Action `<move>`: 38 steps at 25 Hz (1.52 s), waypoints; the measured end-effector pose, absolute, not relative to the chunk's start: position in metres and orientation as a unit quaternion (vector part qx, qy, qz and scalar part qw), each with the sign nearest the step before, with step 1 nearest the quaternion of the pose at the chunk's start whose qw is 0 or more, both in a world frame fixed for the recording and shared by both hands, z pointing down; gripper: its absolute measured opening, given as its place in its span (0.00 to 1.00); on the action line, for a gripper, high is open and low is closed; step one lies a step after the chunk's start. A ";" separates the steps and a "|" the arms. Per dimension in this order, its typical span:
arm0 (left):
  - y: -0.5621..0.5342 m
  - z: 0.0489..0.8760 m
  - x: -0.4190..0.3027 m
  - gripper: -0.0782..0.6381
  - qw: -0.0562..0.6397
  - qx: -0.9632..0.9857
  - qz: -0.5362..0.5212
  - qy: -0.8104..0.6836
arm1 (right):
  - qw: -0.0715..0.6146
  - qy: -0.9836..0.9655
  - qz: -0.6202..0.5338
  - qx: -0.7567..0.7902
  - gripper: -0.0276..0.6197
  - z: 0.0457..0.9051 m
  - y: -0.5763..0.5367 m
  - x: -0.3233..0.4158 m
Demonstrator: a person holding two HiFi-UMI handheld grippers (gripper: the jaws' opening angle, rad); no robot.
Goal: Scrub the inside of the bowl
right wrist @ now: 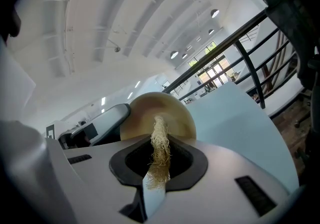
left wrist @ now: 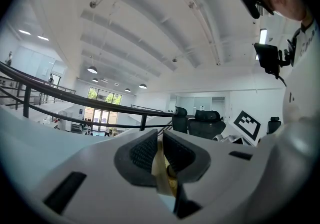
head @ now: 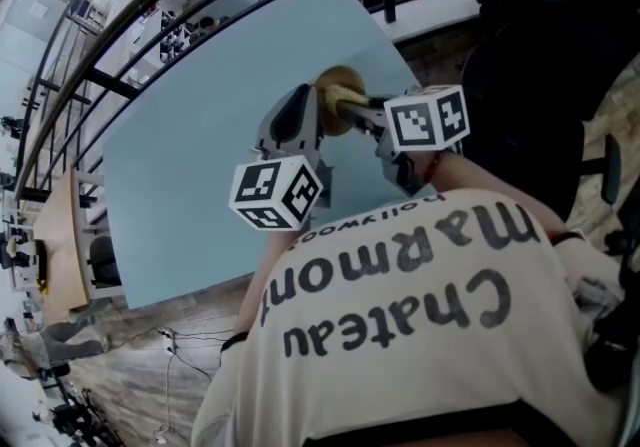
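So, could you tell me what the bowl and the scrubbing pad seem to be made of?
The bowl is probably wood or bamboo fibre with a matte finish: it is an even tan with no clear grain. The scrubbing pad looks like natural plant fibre, perhaps loofah: pale, coarse, frayed strands show along its edge.

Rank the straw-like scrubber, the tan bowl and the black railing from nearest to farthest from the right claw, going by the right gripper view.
1. scrubber: pinched between the jaws of the right claw, dead centre.
2. bowl: straight ahead, just beyond the scrubber's tip.
3. railing: far in the background, upper right.
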State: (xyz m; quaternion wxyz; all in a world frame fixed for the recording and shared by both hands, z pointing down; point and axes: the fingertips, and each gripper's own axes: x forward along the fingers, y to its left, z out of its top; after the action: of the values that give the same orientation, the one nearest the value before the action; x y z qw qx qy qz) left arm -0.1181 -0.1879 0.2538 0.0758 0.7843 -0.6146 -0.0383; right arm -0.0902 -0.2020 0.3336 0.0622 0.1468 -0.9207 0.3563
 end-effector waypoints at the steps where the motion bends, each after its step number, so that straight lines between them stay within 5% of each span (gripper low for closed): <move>1: -0.188 0.254 -0.117 0.15 0.076 0.785 -0.039 -0.613 | 0.060 -0.921 0.358 0.141 0.14 0.333 -0.200 -0.091; 20: -0.184 0.260 -0.109 0.15 0.083 0.792 -0.035 -0.604 | 0.001 -0.908 0.416 0.047 0.14 0.314 -0.174 -0.099; 38: -0.190 0.270 -0.083 0.15 0.093 0.816 -0.014 -0.571 | 0.029 -0.912 0.373 0.170 0.14 0.334 -0.210 -0.068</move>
State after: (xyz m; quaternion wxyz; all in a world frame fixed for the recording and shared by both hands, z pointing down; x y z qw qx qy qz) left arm -0.0834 -0.1902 0.2704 0.0929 0.8159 -0.5706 -0.0144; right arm -0.0682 -0.2100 0.3336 0.0286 0.1705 -0.9117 0.3726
